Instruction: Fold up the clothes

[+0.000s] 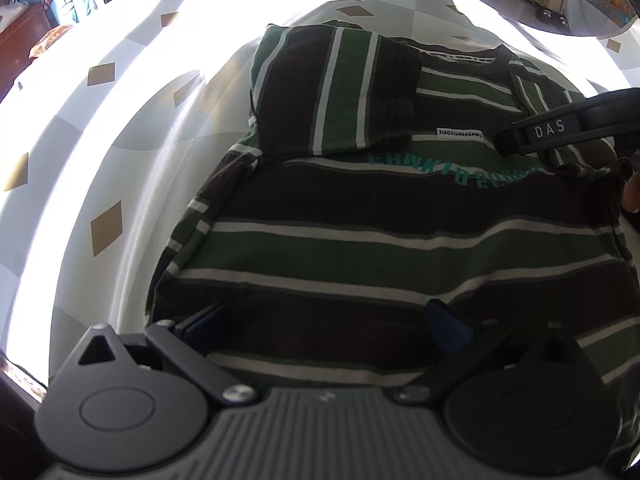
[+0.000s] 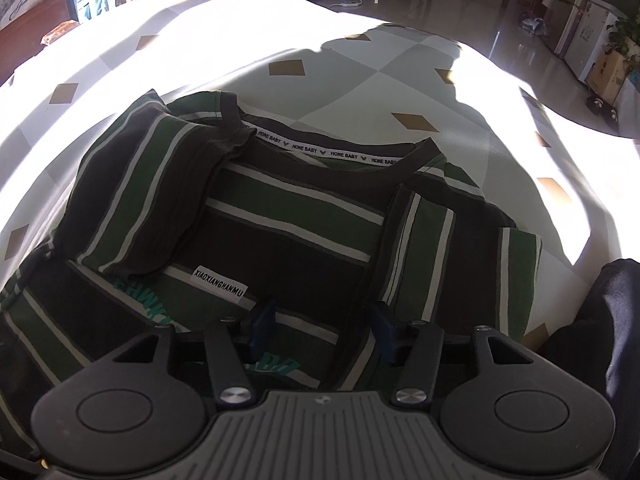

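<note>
A green, black and white striped shirt lies flat on the tablecloth, neck away from me. One sleeve is folded in across the chest. In the right wrist view the shirt shows both sleeves folded inward, the other sleeve lying at the right. My left gripper hovers over the shirt's lower part with its jaws wide apart and nothing between them. My right gripper stands open over the folded sleeve's inner edge, and its pads press on nothing. A black finger of it shows at the right in the left wrist view.
The table is covered by a white cloth with tan diamonds, partly in bright sun. A person's dark sleeve is at the right. Beyond the far edge are furniture, a cardboard box and a fridge.
</note>
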